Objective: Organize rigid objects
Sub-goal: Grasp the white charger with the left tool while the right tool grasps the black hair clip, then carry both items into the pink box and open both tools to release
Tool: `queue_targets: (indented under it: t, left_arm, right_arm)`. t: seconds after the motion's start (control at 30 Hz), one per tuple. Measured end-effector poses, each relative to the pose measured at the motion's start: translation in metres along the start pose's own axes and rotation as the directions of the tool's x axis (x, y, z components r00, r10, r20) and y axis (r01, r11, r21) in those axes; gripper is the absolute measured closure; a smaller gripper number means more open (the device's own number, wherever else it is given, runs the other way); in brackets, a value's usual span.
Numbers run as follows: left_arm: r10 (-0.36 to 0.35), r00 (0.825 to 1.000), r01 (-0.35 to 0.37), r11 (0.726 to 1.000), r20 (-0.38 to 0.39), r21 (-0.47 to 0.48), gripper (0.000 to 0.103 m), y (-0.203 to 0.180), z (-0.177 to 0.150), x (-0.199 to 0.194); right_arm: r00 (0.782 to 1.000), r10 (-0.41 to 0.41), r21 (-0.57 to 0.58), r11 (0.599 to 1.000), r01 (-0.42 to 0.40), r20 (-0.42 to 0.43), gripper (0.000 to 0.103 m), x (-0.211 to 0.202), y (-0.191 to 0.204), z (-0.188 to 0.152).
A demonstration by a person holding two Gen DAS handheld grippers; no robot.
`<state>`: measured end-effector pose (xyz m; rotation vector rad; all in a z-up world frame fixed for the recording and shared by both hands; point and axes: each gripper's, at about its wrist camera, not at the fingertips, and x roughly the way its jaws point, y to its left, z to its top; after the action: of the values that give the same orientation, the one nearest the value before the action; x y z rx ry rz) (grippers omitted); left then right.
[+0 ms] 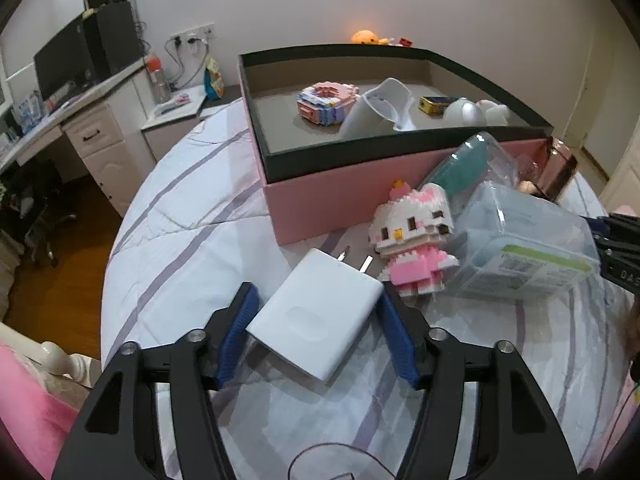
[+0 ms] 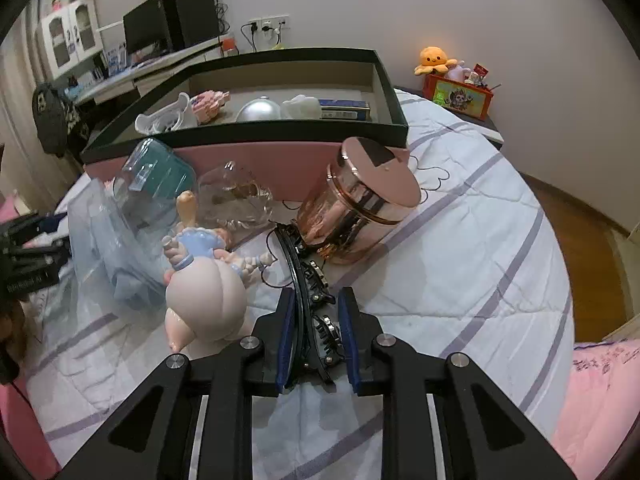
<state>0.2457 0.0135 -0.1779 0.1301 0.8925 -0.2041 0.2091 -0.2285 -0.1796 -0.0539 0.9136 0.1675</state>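
Note:
A white plug charger (image 1: 318, 312) lies on the striped bedspread between the blue pads of my left gripper (image 1: 318, 298), which is open around it; the right pad touches its corner. A Hello Kitty block figure (image 1: 414, 236) lies just past it. My right gripper (image 2: 316, 300) is closed on a black hair clip (image 2: 310, 276). A pink-sided box with a black rim (image 1: 360, 148) stands behind, holding a block model (image 1: 326, 102), a white scoop (image 1: 378, 112) and other small items. It also shows in the right wrist view (image 2: 248, 132).
Clear plastic containers (image 1: 520, 248), a teal-lidded box (image 1: 464, 168) and a rose-gold canister (image 2: 360, 196) lie in front of the box. A doll figure (image 2: 204, 280) lies left of the right gripper. A desk (image 1: 80, 120) stands left; the floor lies beyond the bed edges.

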Motion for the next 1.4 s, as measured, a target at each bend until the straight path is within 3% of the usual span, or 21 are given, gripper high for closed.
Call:
queue_targets:
  t: [0.03, 0.07, 0.1, 0.13, 0.33, 0.8, 1.1, 1.4]
  left_arm:
    - [0.024, 1.0, -0.024, 1.0, -0.005, -0.008, 0.02, 0.001, 0.001, 0.002]
    - [0.015, 1.0, -0.015, 1.0, -0.006, -0.017, 0.024, 0.002, 0.002, 0.002]
    - [-0.013, 1.0, 0.013, 1.0, -0.006, -0.025, 0.038, 0.003, 0.003, 0.002]
    - [-0.035, 0.999, 0.035, 0.999, -0.006, -0.034, 0.042, 0.003, 0.003, 0.001]
    - [-0.052, 0.999, 0.053, 0.995, 0.014, -0.086, 0.043, 0.0, -0.012, -0.014]
    - [-0.019, 0.997, 0.029, 0.988, 0.069, -0.15, 0.043, 0.015, -0.025, -0.059]
    - [-0.016, 0.988, 0.037, 0.99, 0.152, -0.134, 0.043, 0.013, 0.0, -0.089]
    - [-0.026, 0.967, 0.054, 0.993, 0.254, -0.102, 0.043, 0.014, 0.055, -0.1]
  right_arm:
    - [1.0, -0.005, -0.007, 1.0, 0.005, 0.0, 0.081, 0.001, 0.001, 0.001]
    - [1.0, -0.009, -0.014, 1.0, 0.009, -0.003, 0.081, 0.002, 0.003, 0.003]
    - [1.0, -0.013, -0.019, 1.0, 0.012, -0.006, 0.081, 0.002, 0.004, 0.003]
    - [1.0, -0.008, -0.021, 1.0, 0.007, -0.009, 0.081, 0.001, 0.005, 0.003]
    - [0.996, 0.093, 0.064, 0.994, -0.092, -0.002, 0.084, -0.009, -0.005, -0.006]
    - [0.986, 0.149, 0.08, 0.985, -0.155, 0.081, 0.084, -0.046, -0.005, 0.003]
    - [0.978, 0.152, 0.053, 0.986, -0.161, 0.141, 0.084, -0.066, -0.004, 0.022]
    - [0.966, 0.125, -0.008, 0.992, -0.126, 0.228, 0.084, -0.079, -0.004, 0.072]
